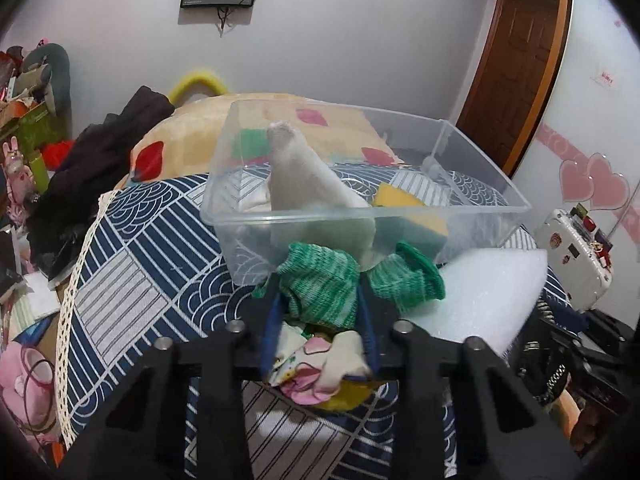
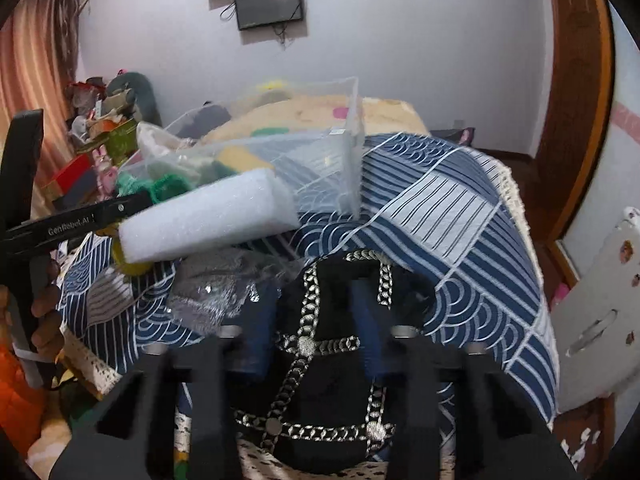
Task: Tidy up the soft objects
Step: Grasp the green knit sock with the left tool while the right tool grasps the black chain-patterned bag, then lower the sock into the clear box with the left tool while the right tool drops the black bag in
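In the left wrist view, my left gripper [image 1: 318, 298] is shut on a green knit sock [image 1: 320, 288], its blue pads pressing the bunched fabric from both sides. A second green sock [image 1: 412, 280] lies just right of it, against the clear plastic box [image 1: 224, 204]. The box holds a white sock [image 1: 304, 176] standing up and a yellow sponge [image 1: 404, 204]. In the right wrist view, my right gripper [image 2: 316, 300] is shut on a black soft item trimmed with silver chains [image 2: 320, 368], which bulges between the fingers. Both items rest on the blue-and-white patterned cloth [image 2: 460, 240].
A white foam block [image 1: 484, 296] lies right of the green socks. A pink-and-cream cloth [image 1: 320, 364] sits under the left gripper. Grey fabric [image 2: 216, 292] lies left of the black item. A white suitcase [image 1: 576, 256] stands at the right, and clutter fills the left side.
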The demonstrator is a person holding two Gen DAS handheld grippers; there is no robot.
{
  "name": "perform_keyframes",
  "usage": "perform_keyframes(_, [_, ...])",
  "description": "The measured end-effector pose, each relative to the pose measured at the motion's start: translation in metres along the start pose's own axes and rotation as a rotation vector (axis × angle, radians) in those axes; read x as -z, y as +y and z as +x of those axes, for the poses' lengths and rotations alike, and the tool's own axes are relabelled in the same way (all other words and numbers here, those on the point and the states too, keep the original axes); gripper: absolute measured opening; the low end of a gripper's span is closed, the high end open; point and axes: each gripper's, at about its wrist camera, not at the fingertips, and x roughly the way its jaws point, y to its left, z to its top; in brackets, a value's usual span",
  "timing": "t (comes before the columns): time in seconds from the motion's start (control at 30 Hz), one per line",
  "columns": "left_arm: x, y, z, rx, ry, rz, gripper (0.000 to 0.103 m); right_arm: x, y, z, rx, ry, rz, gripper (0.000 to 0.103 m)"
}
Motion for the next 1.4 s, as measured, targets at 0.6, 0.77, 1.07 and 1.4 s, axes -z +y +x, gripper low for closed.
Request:
perform_keyframes(0.6, [-0.015, 0.003, -0.072, 0.017, -0.176, -0.007, 0.023, -0.023, -0.007, -0.038, 0.027, -0.15, 0.035, 0.012])
perform_keyframes(0.77, [-0.023, 0.0, -0.085, 0.017, -0.214, 0.007, 0.023, -0.045, -0.005, -0.049, 0.022, -0.224, 0.022, 0.012])
perform_keyframes(1.07, [-0.046, -0.01, -0.095, 0.005, -0.292, 0.04, 0.023, -0.085, 0.016, -0.05, 0.007, -0.355, -0.027, 0.012])
perform_keyframes(1.4, [-0.075, -0.013, -0.078, -0.038, -0.299, 0.058, 0.023, -0.114, 0.031, -0.026, 0.0, -0.397, -0.085, 0.012])
